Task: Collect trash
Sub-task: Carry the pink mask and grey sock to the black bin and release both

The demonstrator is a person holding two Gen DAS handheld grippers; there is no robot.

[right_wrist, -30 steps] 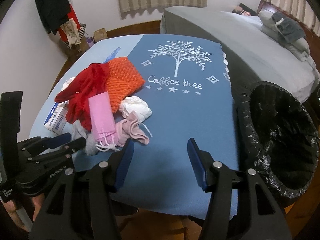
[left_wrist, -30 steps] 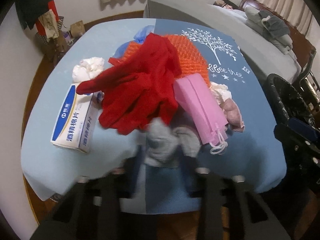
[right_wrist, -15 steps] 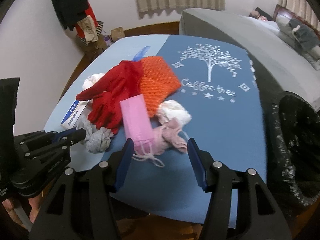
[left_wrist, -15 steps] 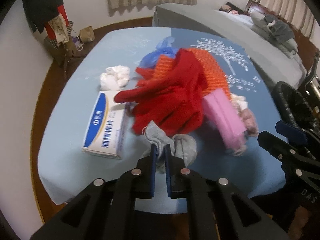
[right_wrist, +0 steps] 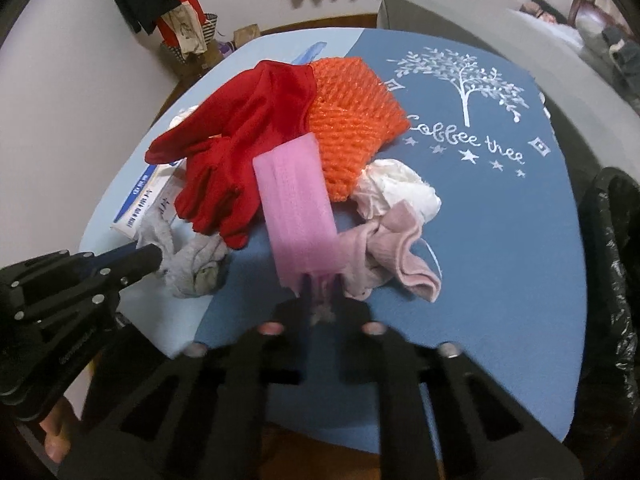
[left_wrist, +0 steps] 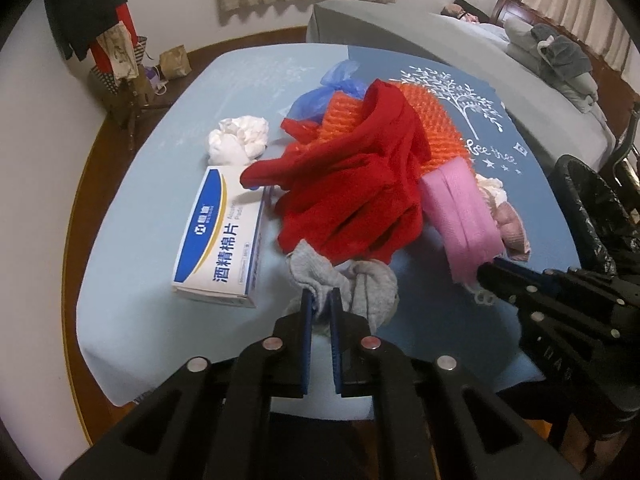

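While the blue-clothed table (left_wrist: 132, 240) is carrying the pile beside a grey bed (left_wrist: 440, 40), the left tongs (left_wrist: 320, 304) are clamping the grey sock (left_wrist: 360, 284) at the near edge. The right tongs (right_wrist: 322, 286) — spread half a second ago — are now pinching the pink mask (right_wrist: 298, 208) by the near edge, beside the black bin (right_wrist: 612, 240).
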